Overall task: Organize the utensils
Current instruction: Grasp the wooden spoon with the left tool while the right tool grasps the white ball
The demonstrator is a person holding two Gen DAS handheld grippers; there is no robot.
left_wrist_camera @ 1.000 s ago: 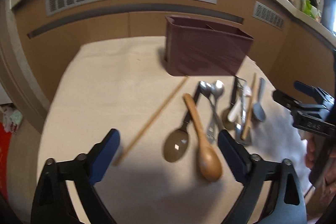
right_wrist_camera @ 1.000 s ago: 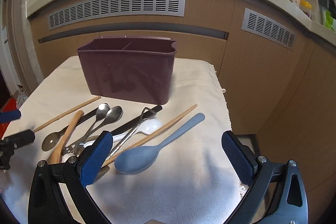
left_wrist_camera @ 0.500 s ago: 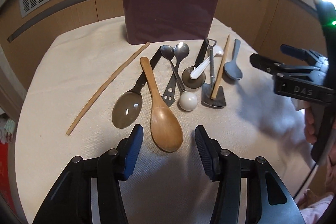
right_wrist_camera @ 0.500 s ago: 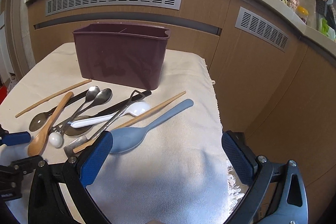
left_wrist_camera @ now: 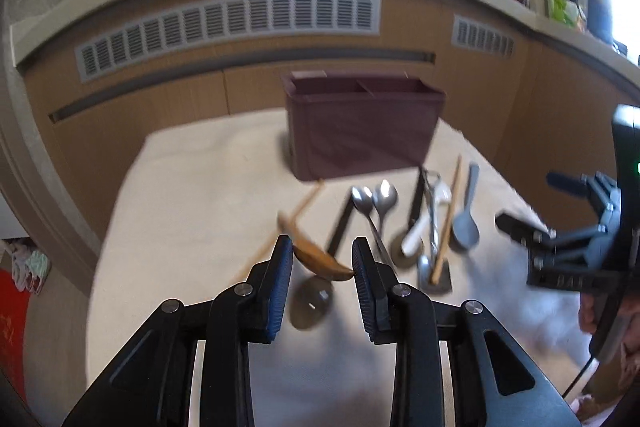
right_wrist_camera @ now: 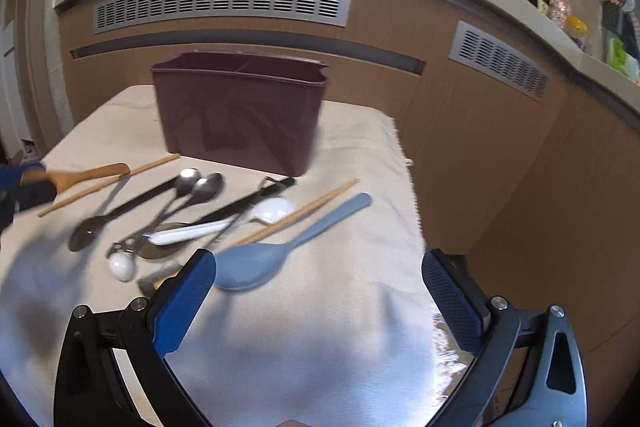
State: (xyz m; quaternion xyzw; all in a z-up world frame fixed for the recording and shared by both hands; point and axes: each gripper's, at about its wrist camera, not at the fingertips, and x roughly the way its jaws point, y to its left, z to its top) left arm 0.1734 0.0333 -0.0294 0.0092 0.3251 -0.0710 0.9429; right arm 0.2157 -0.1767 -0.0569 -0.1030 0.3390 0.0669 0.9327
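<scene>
My left gripper (left_wrist_camera: pixel 321 251) has its jaws closing on the bowl of the wooden spoon (left_wrist_camera: pixel 320 262), whose pads press on it. The spoon is off the cloth, and its handle (right_wrist_camera: pixel 92 174) shows at the left edge of the right wrist view. My right gripper (right_wrist_camera: pixel 318 267) stands open over the cloth, with the blue spoon (right_wrist_camera: pixel 256 267) just beyond its left finger. It also shows in the left wrist view as the right gripper (left_wrist_camera: pixel 530 205). The maroon utensil holder (right_wrist_camera: pixel 240 115) with two compartments stands upright at the back.
On the cloth-covered table (right_wrist_camera: pixel 300 347) lie two metal spoons (right_wrist_camera: pixel 196 183), a white spoon (right_wrist_camera: pixel 224 223), two wooden chopsticks (right_wrist_camera: pixel 304 211), a dark ladle (left_wrist_camera: pixel 310 301) and black-handled tools. The table's right edge (right_wrist_camera: pixel 412 207) drops off near wooden cabinets.
The left jaws narrowed around the wooden spoon's bowl, which left the cloth and rose with the gripper. The right gripper stayed open and hardly moved.
</scene>
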